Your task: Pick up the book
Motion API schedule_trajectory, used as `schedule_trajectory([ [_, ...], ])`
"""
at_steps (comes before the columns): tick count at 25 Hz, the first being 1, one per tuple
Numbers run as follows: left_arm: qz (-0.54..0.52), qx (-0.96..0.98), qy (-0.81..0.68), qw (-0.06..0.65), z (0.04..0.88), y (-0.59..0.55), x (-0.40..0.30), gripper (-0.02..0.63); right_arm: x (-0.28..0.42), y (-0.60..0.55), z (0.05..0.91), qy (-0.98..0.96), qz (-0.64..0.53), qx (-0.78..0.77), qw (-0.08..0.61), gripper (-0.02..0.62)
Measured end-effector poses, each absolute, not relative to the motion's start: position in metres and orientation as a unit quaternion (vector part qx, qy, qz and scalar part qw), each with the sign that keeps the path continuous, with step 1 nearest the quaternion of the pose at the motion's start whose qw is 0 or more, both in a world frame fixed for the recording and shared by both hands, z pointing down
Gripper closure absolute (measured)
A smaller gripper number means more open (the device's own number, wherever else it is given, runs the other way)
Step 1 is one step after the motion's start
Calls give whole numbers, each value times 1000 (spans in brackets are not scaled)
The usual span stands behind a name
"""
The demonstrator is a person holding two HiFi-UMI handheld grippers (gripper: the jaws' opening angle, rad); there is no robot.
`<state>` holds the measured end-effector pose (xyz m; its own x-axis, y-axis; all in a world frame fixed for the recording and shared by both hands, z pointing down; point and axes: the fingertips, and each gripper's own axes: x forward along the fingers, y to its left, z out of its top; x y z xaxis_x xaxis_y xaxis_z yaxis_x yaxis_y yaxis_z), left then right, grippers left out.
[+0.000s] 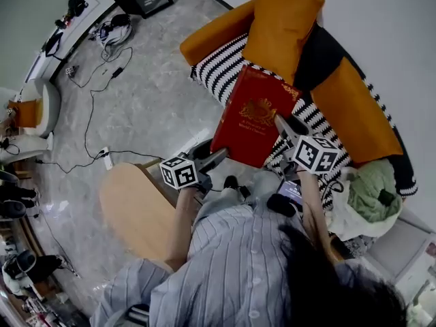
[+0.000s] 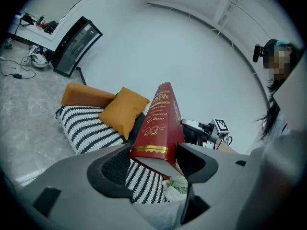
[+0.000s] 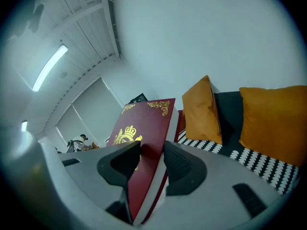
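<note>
A thick red book (image 1: 252, 118) with gold print is held up off the striped sofa seat (image 1: 221, 67), tilted, between both grippers. My left gripper (image 1: 216, 157) is shut on its lower left corner; in the left gripper view the book's spine end (image 2: 158, 123) sits between the jaws of my left gripper (image 2: 153, 164). My right gripper (image 1: 285, 128) is shut on the book's right edge. In the right gripper view the cover (image 3: 139, 128) runs between the pads of my right gripper (image 3: 151, 159). The right gripper (image 2: 211, 128) also shows behind the book in the left gripper view.
Orange cushions (image 1: 283, 19) lean on the sofa back behind the book. A pale green cloth (image 1: 371, 189) lies at the sofa's right end. A round wooden table (image 1: 133, 210) stands at lower left. Cables (image 1: 92, 114) trail over the grey floor.
</note>
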<state>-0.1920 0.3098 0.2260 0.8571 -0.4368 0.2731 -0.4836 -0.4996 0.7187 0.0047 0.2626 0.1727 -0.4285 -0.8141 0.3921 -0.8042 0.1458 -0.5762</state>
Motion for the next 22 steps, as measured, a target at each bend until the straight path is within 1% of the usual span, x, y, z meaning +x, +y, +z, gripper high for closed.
schedule_trajectory([
  [8, 46, 875, -232, 423, 228, 335, -235, 291, -36, 301, 172, 739, -374, -560, 14, 434],
  [22, 80, 890, -159, 420, 236, 361, -224, 291, -22, 359, 177, 690, -373, -620, 34, 434],
])
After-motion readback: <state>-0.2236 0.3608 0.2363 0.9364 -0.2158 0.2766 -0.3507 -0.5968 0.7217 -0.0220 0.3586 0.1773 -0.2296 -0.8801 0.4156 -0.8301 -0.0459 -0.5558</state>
